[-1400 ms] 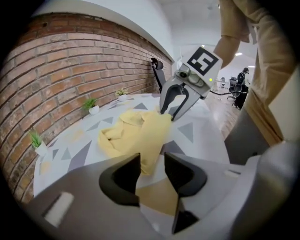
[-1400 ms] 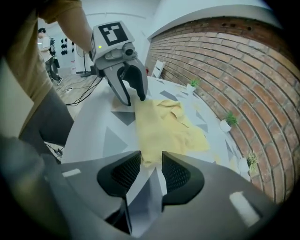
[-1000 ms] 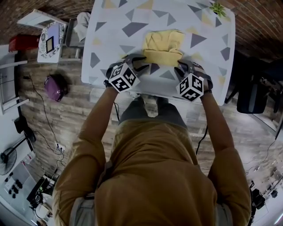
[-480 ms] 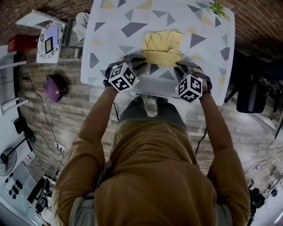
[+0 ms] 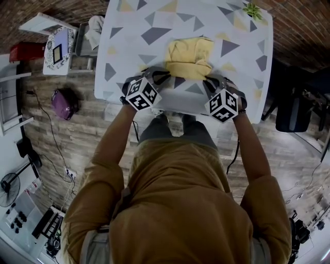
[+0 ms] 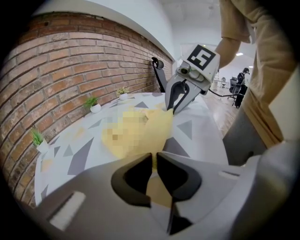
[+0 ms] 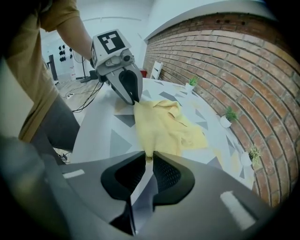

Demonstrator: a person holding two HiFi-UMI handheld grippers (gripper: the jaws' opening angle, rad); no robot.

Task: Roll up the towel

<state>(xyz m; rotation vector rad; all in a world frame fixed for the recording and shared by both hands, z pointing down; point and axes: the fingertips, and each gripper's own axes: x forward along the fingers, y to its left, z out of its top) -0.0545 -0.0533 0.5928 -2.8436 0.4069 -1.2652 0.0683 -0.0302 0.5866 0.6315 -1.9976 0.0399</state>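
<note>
A crumpled yellow towel (image 5: 189, 55) lies on the white table (image 5: 134, 31) with grey and yellow triangles. My left gripper (image 5: 164, 73) sits at the towel's near left corner and my right gripper (image 5: 209, 79) at its near right corner. In the left gripper view the jaws (image 6: 153, 159) have just been closing, and yellow towel (image 6: 159, 126) is pinched in the narrow gap between them. In the right gripper view the jaws (image 7: 149, 157) have also just been closing, and they nip the towel (image 7: 164, 126) corner. Each view shows the other gripper (image 6: 177, 107) (image 7: 135, 101) gripping the far corner.
The table's near edge lies just under both grippers. Small potted plants (image 7: 227, 117) (image 6: 93, 104) stand along the brick wall side, one (image 5: 253, 10) at the table's far right corner. A purple bag (image 5: 64, 100) and a patterned chair (image 5: 59, 46) stand on the floor at the left.
Both grippers' jaws have closed onto the towel's near corners. The hands have stayed in almost the same place; the right marker cube has rolled a little.
</note>
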